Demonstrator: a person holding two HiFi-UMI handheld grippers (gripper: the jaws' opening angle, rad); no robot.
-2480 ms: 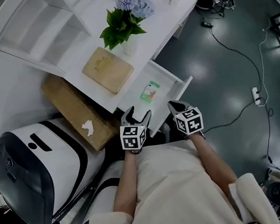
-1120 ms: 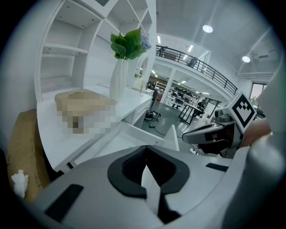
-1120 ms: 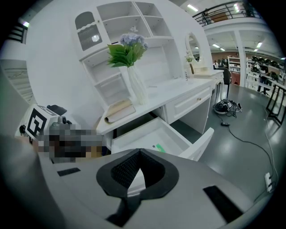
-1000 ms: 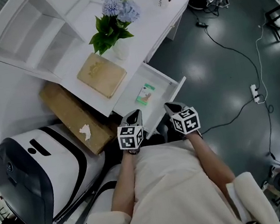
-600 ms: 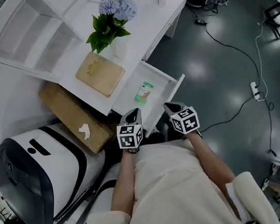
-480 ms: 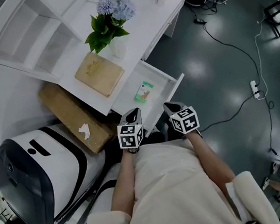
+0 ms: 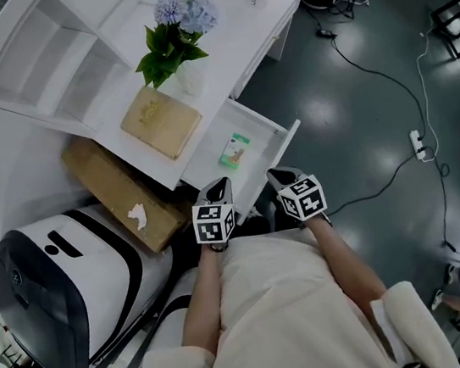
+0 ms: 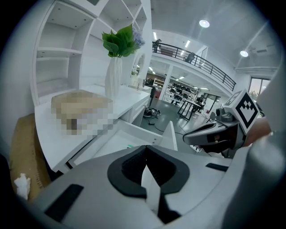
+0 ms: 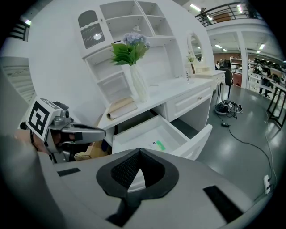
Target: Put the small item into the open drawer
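1. Machine point(image 7: 65, 281), white and black, rounded. It stands low at my left and has no part in the task.
2. Table point(image 7: 228, 29), white, with open shelving behind it. It carries items 5 and 6, and item 4 is built into its front.
3. Cardboard box point(image 7: 111, 188), brown. It sits low between the table and the machine, with a scrap of white paper on it.
4. Drawer point(image 7: 249, 124), white, pulled out from the table front towards me. Most of its floor is bare, and its front panel is just ahead of my claws.
5. Flat tan slab point(image 7: 161, 121), lying on the table above the drawer. I cannot tell whether it is a board or a book.
6. Vase point(image 7: 190, 78), white, upright on the table beside the slab. It holds green leaves and pale blue flowers.
7. Left claw point(image 7: 216, 191), clenched tip to tip with nothing between the jaws. It is held close to my lap, short of the drawer.
8. Right claw point(image 7: 279, 178), likewise clenched and empty. It is level with the left claw, the two apart.
9. Small item point(image 7: 237, 149), a green and white packet. It lies flat on the drawer floor, clear of both claws.

Status: I judge the placing done, since the item is in the drawer and neither claw holds anything. Nothing named in the task is left to do. The drawer stands open.
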